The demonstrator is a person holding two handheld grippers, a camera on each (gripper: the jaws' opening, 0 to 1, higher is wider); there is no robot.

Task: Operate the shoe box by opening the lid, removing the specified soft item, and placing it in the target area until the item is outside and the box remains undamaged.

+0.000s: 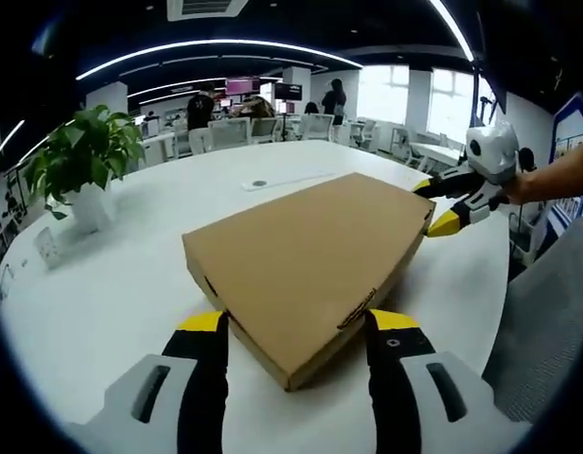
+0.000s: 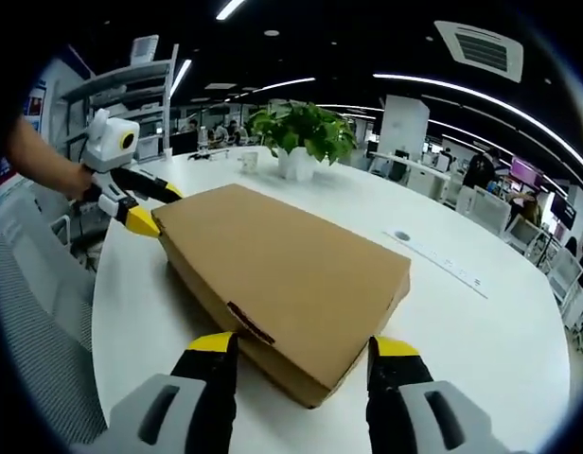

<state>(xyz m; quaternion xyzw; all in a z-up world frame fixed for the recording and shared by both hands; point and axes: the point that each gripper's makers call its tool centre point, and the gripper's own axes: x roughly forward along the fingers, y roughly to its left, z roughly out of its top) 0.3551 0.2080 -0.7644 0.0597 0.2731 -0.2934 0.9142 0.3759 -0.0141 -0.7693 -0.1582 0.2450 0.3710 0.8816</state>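
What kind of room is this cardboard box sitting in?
Most likely an open-plan office. The flat brown cardboard shoe box lies on a long white table beside a green potted plant in a white pot, with rows of desks and chairs behind under ceiling strip lights.

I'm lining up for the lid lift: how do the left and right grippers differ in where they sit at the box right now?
The left gripper straddles one corner of the shoe box; the right gripper straddles the opposite corner. In the left gripper view a small tab on the box edge lies by the right-hand jaw; in the right gripper view, a tab by the left-hand jaw. Both are open, and the lid is closed.
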